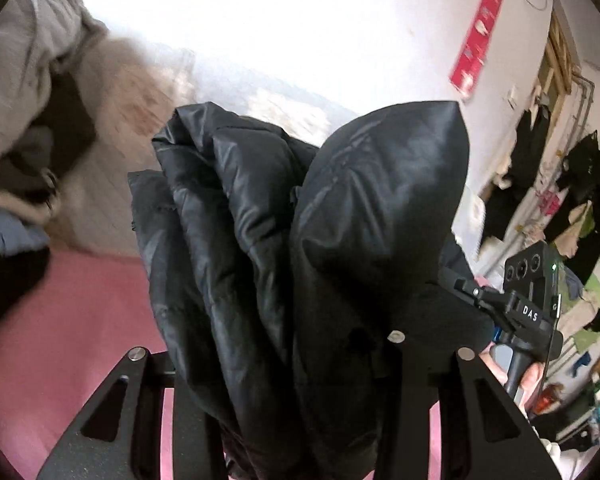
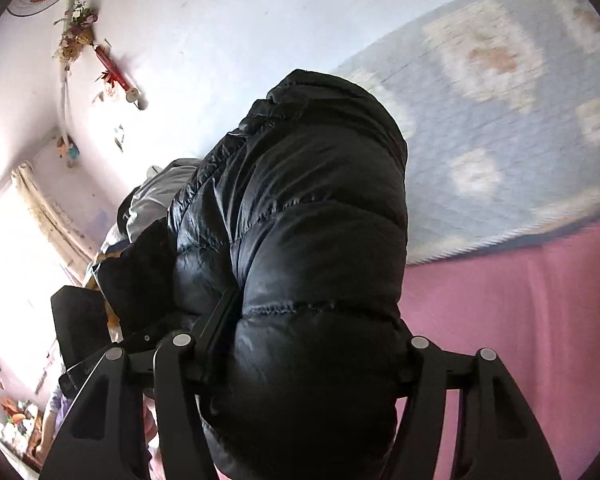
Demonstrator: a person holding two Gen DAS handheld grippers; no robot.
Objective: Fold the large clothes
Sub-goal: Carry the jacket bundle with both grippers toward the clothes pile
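Note:
A black quilted puffer jacket (image 1: pixel 380 200) fills the middle of the left wrist view, bunched in thick folds and lifted off the bed. My left gripper (image 1: pixel 300 360) is shut on it, its fingertips buried in the fabric. In the right wrist view the same jacket (image 2: pixel 300 200) bulges between the jaws of my right gripper (image 2: pixel 312 340), which is shut on a fat padded roll of it. The right gripper (image 1: pixel 520 308) also shows from outside at the left view's right edge, held by a hand and touching the jacket's side.
A pink sheet (image 2: pixel 520 320) covers the bed below, with a pale blue flowered blanket (image 2: pixel 500 140) beyond it. A grey garment (image 1: pixel 28 60) lies heaped at the left. Clothes hang on the wall (image 1: pixel 572 200) at the right. A bright curtained window (image 2: pixel 20 220) is at the left.

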